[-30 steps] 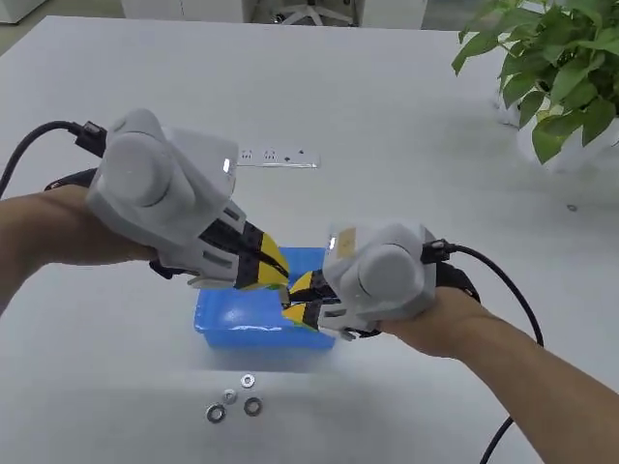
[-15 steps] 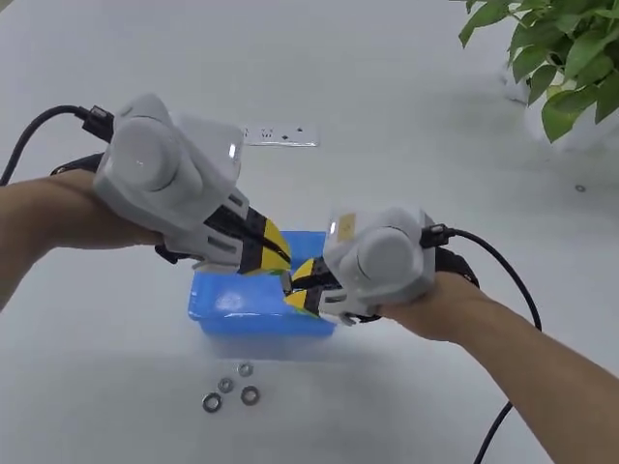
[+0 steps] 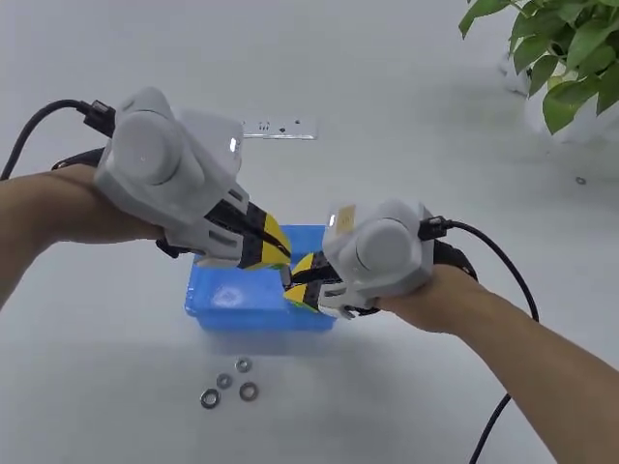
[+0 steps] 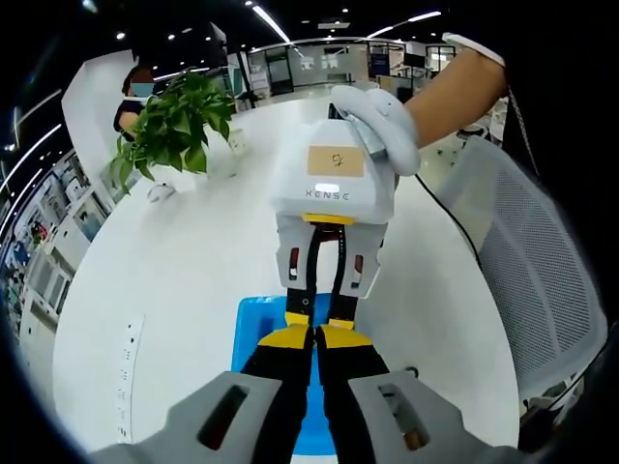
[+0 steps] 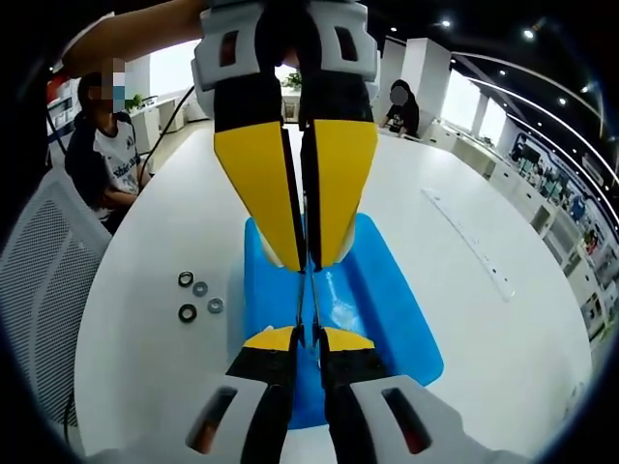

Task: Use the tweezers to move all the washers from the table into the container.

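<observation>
My left gripper [image 3: 276,253] and my right gripper [image 3: 295,280] meet tip to tip over the blue container [image 3: 227,304]. In the right gripper view a thin pair of metal tweezers [image 5: 304,300] runs between the left gripper [image 5: 308,261] above and the right gripper [image 5: 308,338] below, and both look shut on it. Seen from the left gripper view, the left gripper [image 4: 316,338] faces the right gripper [image 4: 317,314] above the container [image 4: 253,329]. Several washers [image 3: 227,382] lie on the white table just in front of the container, and they also appear as washers [image 5: 196,295] beside the container [image 5: 387,309].
A white power strip [image 3: 279,129] lies flat beyond the container. A potted plant [image 3: 571,58] stands at the far right. A small dark speck [image 3: 579,181] sits near it. A mesh chair [image 5: 39,290] and a seated person are beside the table.
The head view has shifted, so everything sits a little higher in the picture. Both grippers stay tip to tip over the container, and the washers have not moved.
</observation>
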`<state>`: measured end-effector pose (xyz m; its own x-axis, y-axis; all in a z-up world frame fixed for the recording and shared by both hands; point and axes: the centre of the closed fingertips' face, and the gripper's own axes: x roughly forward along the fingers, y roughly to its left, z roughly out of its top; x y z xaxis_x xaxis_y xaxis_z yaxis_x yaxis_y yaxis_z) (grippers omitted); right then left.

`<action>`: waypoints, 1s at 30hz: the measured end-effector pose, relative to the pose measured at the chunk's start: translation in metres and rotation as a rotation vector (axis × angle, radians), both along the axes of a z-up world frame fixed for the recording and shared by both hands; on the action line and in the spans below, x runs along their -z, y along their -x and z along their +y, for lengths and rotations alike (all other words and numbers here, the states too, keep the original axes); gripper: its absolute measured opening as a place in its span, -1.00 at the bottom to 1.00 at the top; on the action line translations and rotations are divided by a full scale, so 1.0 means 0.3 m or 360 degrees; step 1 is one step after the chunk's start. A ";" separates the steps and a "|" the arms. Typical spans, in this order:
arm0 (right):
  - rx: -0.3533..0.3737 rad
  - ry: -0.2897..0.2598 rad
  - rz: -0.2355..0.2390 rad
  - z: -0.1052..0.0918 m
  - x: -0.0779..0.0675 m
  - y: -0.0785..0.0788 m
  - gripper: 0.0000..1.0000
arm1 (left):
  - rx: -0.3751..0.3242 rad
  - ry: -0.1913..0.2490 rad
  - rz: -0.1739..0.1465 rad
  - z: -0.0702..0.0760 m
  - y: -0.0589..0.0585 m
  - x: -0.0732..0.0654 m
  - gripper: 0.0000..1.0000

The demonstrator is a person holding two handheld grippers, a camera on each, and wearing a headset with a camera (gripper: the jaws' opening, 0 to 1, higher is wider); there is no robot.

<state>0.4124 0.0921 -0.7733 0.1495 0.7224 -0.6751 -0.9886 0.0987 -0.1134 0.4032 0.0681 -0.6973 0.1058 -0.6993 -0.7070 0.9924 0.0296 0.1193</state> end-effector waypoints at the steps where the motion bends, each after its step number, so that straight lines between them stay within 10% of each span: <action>1: 0.0000 -0.0001 0.0000 0.000 -0.001 0.001 -0.79 | 0.0001 0.0001 -0.0001 0.000 0.000 -0.001 -0.88; 30: -0.0003 -0.0029 -0.0098 0.008 -0.119 0.073 -0.78 | 0.0014 -0.0005 -0.0088 0.003 0.091 -0.119 -0.88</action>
<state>0.3906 0.0945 -0.7376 0.1888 0.7350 -0.6513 -0.9801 0.0992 -0.1722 0.3761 0.0690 -0.6617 0.1386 -0.6981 -0.7025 0.9845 0.0205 0.1739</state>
